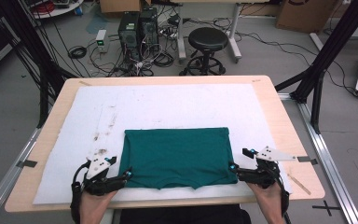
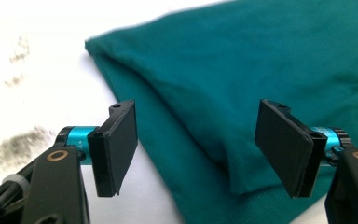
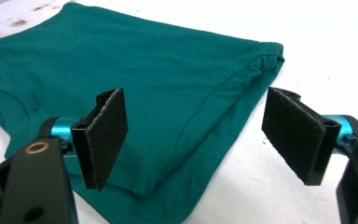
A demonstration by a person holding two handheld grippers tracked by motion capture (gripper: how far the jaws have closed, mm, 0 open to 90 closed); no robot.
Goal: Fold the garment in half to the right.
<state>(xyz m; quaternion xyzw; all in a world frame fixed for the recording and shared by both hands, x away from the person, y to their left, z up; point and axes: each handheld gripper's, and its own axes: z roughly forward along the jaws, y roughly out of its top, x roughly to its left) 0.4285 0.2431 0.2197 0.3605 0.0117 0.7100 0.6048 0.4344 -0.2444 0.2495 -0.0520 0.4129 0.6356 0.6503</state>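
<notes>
A dark green folded garment (image 1: 177, 156) lies flat on the white mat (image 1: 168, 105), near the table's front edge. My left gripper (image 1: 128, 175) stands open at the garment's near left corner, and in the left gripper view the green cloth (image 2: 242, 84) runs between its spread jaws. My right gripper (image 1: 233, 167) is open at the near right corner. In the right gripper view the garment's folded edge (image 3: 186, 93) lies between the two black pads (image 3: 105, 135), untouched.
The mat covers most of a wooden table (image 1: 286, 140); dark stains (image 1: 100, 144) mark it left of the garment. Behind the table stand a black stool (image 1: 208, 42), two computer towers (image 1: 137, 28) and loose cables. Black frame posts (image 1: 321, 65) rise at the right.
</notes>
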